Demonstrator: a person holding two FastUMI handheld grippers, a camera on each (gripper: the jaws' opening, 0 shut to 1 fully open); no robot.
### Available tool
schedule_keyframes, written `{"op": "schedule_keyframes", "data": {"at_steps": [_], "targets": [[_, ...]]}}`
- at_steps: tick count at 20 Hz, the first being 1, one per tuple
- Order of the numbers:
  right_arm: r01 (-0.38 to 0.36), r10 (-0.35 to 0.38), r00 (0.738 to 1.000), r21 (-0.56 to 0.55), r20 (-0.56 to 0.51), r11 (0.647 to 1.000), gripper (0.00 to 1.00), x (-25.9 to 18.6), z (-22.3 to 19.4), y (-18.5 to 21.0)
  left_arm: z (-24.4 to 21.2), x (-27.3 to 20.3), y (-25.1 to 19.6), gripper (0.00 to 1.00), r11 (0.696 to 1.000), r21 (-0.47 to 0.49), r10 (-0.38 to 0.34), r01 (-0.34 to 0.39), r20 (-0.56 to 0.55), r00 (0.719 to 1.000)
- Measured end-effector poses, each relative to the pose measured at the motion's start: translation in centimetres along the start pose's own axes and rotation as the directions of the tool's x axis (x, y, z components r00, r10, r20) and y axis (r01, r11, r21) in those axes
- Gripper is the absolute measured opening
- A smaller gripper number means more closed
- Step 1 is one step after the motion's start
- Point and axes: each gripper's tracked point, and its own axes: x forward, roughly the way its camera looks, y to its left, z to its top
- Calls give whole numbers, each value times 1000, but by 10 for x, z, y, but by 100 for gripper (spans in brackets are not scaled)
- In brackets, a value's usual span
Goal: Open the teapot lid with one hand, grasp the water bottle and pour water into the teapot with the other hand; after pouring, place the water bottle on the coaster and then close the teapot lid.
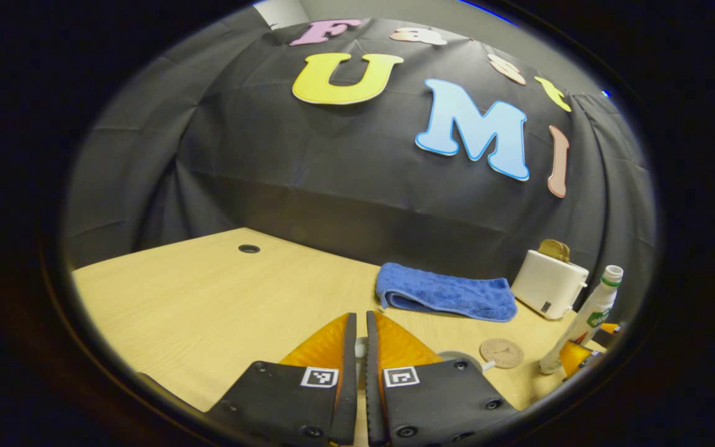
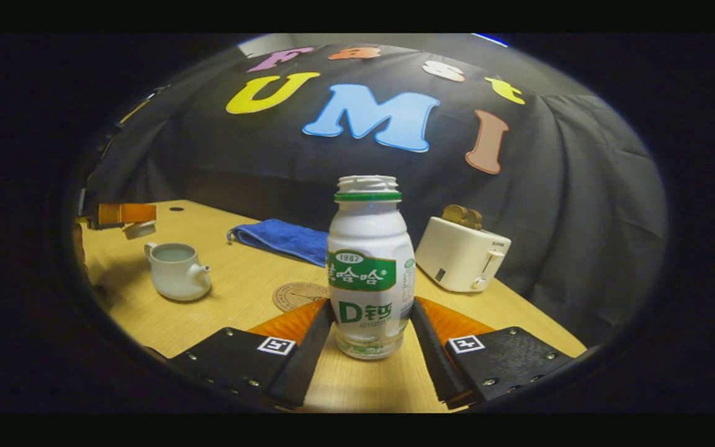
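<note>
A pale wood-grain surface (image 1: pixel 208 292) runs flat to the booth's black cloth wall. In the right gripper view, a soft blue towel (image 2: pixel 280 239), folded and nubbly, lies at 11 o'clock, and a smooth cream toaster (image 2: pixel 460 264), boxy with rounded corners, sits at 2 o'clock with 2 browned slices poking up.

Dead centre stands the water bottle (image 2: pixel 367 248), white glossy plastic, rounded shoulders, threaded neck with no cap. My right gripper (image 2: pixel 370 304) has its jaws closed on the bottle's lower body, 1 finger pressing each side. Its base looks to be on the surface or barely above it; I cannot tell which.

At 9 o'clock is the teapot (image 2: pixel 176 273), squat glazed pale ceramic, stubby spout facing right, mouth open. The inside looks flat and pale, possibly water, so I judge pouring may be done.

The coaster (image 2: pixel 295 292), a thin tan disc, lies just beside the bottle at 10 o'clock, partly behind a finger. The bottle is not on it.

My left gripper (image 1: pixel 360 320) has narrow jaws pinching the small round teapot lid (image 2: pixel 139 230), hanging above the teapot.

To do this well, I would keep the bottle upright, set it squarely on the coaster, and release only once it is settled. The slick plastic could slip.
</note>
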Motion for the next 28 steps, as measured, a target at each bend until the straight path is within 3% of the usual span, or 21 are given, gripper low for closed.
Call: {"op": "schedule_keyframes", "data": {"at_steps": [3, 6, 9, 13, 24, 28], "targets": [[9, -9, 1000, -174, 6, 985, 75, 6, 3, 8, 0, 0, 5, 17, 1000, -14, 6, -6, 1, 1000], [27, -14, 999, -333, 40, 943, 75, 13, 17, 14, 2, 0, 13, 17, 1000, -18, 24, -24, 4, 1000], [84, -30, 993, -495, 115, 865, 75, 19, 40, 15, 0, 1, 19, 17, 999, -38, 30, -30, -1, 1000], [161, -24, 977, -659, 213, 735, 75, 25, 68, 17, -2, 3, 25, 16, 998, -53, 39, -40, -9, 999], [257, 56, 945, -838, 322, 482, 75, 30, 95, 41, -1, 2, 33, 17, 997, -56, 56, -56, -13, 998], [275, 84, 937, -867, 338, 416, 75, 34, 102, 44, -2, 2, 34, 17, 996, -58, 61, -62, -16, 998]]}}
